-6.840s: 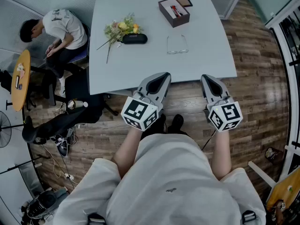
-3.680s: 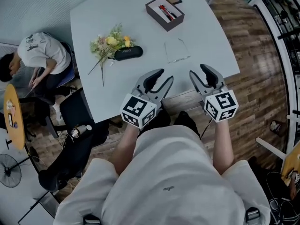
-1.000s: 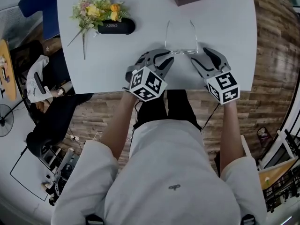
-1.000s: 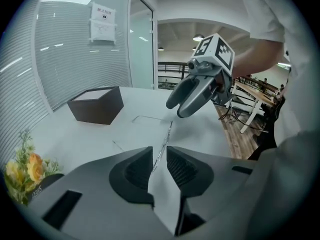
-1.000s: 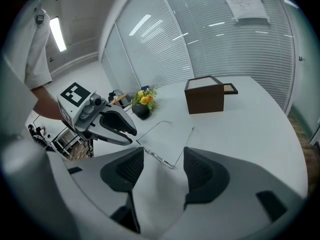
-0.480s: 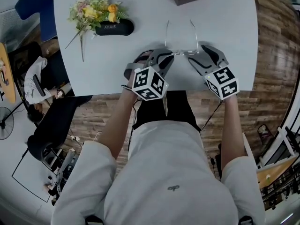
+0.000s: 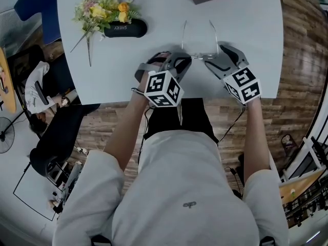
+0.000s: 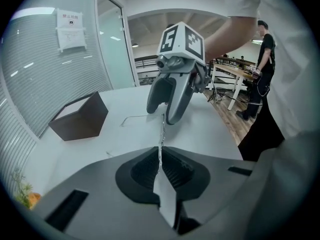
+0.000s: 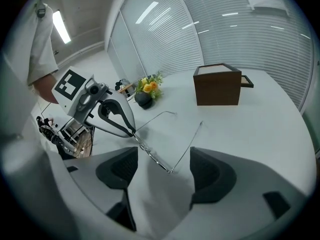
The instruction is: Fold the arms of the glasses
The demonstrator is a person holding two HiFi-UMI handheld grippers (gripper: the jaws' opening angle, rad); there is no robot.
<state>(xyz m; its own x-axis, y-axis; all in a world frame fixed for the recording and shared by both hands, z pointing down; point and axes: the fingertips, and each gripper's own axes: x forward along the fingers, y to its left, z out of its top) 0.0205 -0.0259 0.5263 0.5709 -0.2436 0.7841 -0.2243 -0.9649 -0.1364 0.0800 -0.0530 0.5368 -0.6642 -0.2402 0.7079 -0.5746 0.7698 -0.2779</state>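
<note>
Right at the front edge of the tabletop [image 7: 246, 29], the left tongs [image 8: 160, 156] are pressed together on the thin front frame of the glasses [image 9: 152, 153], pinching it at the end on the person's left. Just beside them, the right tongs [image 9: 162, 166] are opening, jaws wide apart. The frame's other corner and its hinge lie between them, and neither pad presses on the wire. Both arms of the glasses are unfolded and stretch away from the person, their tips on the tabletop. Farther back, on the left, lies a black case [image 7: 125, 28] with a bunch of flowers [image 7: 100, 9] against it. At the far edge stands a brown box [image 9: 217, 86].
</note>
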